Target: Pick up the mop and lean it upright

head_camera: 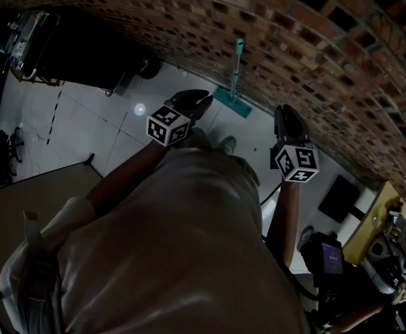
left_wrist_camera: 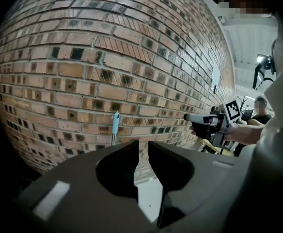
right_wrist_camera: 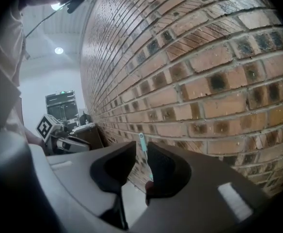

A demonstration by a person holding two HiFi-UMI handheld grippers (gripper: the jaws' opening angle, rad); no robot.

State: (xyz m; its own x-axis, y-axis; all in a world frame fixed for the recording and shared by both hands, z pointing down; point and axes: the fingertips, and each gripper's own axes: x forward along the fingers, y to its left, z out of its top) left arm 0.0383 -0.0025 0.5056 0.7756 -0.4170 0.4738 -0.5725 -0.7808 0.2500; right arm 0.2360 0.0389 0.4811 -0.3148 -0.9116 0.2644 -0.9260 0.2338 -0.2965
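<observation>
Left hand-held gripper ajar, right hand-held gripper together; mop well ahead, leaning.

The mop leans upright against the brick wall, with its head on the floor at the foot of the wall. The left hand-held gripper and the right hand-held gripper are in front of the wall, well apart. The mop stands beyond and between them, touching neither. A cabinet stands along the same wall, to the left of the mop.
</observation>
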